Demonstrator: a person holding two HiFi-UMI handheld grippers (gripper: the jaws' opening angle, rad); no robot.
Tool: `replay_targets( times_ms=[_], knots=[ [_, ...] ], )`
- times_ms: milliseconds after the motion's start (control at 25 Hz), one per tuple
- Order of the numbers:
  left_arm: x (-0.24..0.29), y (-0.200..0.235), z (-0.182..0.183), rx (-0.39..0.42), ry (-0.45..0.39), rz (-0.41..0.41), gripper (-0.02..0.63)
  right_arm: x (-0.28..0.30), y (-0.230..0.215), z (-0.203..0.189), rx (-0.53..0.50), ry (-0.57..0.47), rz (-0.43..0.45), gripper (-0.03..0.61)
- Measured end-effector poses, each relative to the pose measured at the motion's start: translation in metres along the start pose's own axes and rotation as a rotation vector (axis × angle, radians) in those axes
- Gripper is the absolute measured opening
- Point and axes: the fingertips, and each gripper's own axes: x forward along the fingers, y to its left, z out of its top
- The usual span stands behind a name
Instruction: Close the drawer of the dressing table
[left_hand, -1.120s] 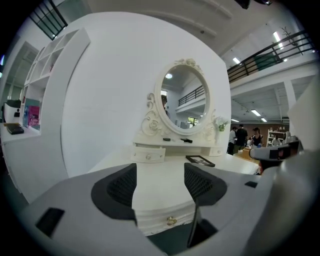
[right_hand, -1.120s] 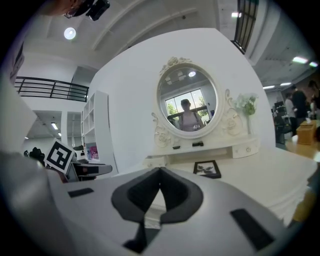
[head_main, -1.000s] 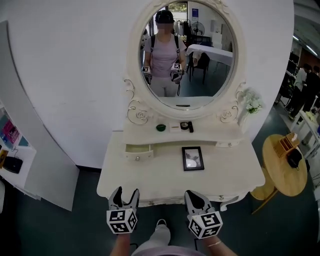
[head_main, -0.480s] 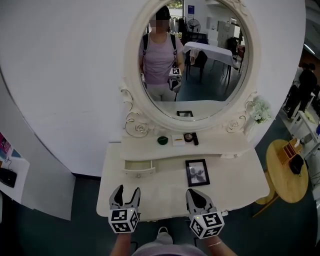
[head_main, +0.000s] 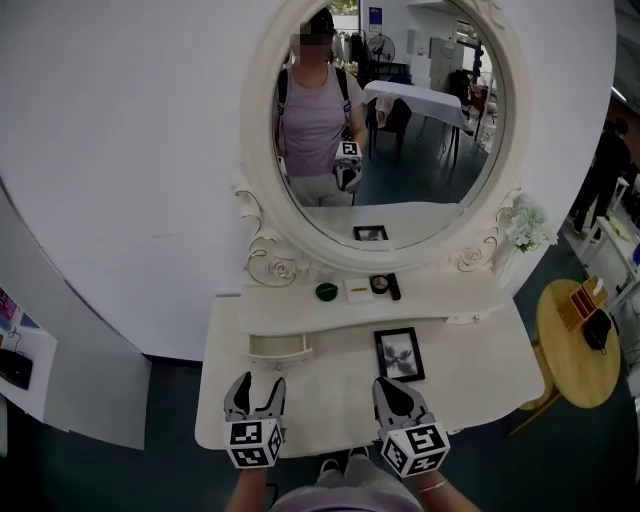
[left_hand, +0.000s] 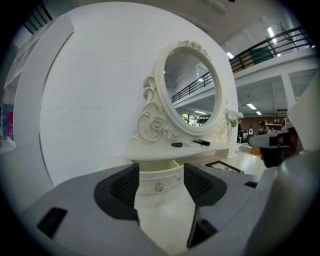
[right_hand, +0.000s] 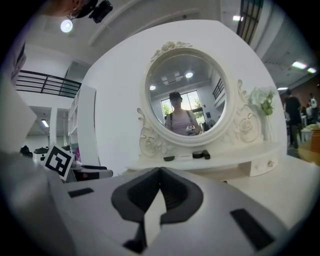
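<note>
Drawer (head_main: 279, 347) is sitting part-open at left of dressing table (head_main: 470, 372), dead ahead of our left gripper (head_main: 254, 386), jaws spread, empty; right gripper (head_main: 393, 388) jaws pressed together. We're expecting a light, stiff slide: best pushing the front near knob (left_hand: 159, 186).

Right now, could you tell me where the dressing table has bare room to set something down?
The tabletop is bare between the open drawer and the picture frame, and again right of the frame. The upper shelf's middle is crowded with small items; its ends are free.
</note>
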Motion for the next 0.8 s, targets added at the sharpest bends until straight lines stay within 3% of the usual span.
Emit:
replay_targets(
  times_ms=[800],
  knots=[
    [0.046,-0.005,-0.010,-0.046,0.062,0.067,0.255,0.043,-0.035,0.022,-0.010,-0.005,0.065,0.002]
  ],
)
